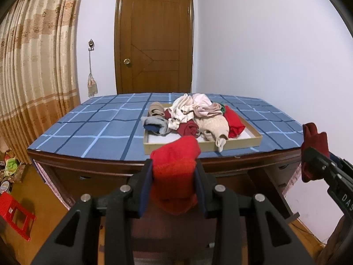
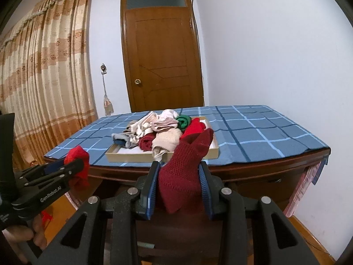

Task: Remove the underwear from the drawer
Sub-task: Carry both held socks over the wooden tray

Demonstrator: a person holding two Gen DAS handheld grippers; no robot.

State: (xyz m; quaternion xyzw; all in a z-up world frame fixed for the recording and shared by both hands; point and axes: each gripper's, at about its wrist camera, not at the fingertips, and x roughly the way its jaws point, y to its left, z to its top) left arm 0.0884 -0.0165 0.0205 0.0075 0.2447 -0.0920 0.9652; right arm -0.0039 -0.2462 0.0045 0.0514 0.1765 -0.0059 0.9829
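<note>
My left gripper point(image 1: 174, 165) is shut on a bright red piece of underwear point(image 1: 176, 172), held in the air in front of the table's near edge. My right gripper point(image 2: 179, 167) is shut on a dark red knitted piece point(image 2: 187, 167), also off the table. Each shows at the edge of the other's view: the dark red piece point(image 1: 313, 150) far right, the bright red piece point(image 2: 78, 165) low left. Behind them a shallow wooden drawer tray point(image 1: 242, 143) lies on the blue checked tablecloth point(image 1: 92, 128), heaped with rolled underwear in cream, pink, grey, red and green point(image 2: 163, 132).
The wooden table point(image 2: 253, 165) stands against a white wall, a brown door point(image 1: 154, 44) behind it and a patterned curtain point(image 1: 33, 66) to the left. A red plastic stool point(image 1: 15, 216) sits on the floor at lower left. A hand point(image 2: 19, 240) grips the left gripper's handle.
</note>
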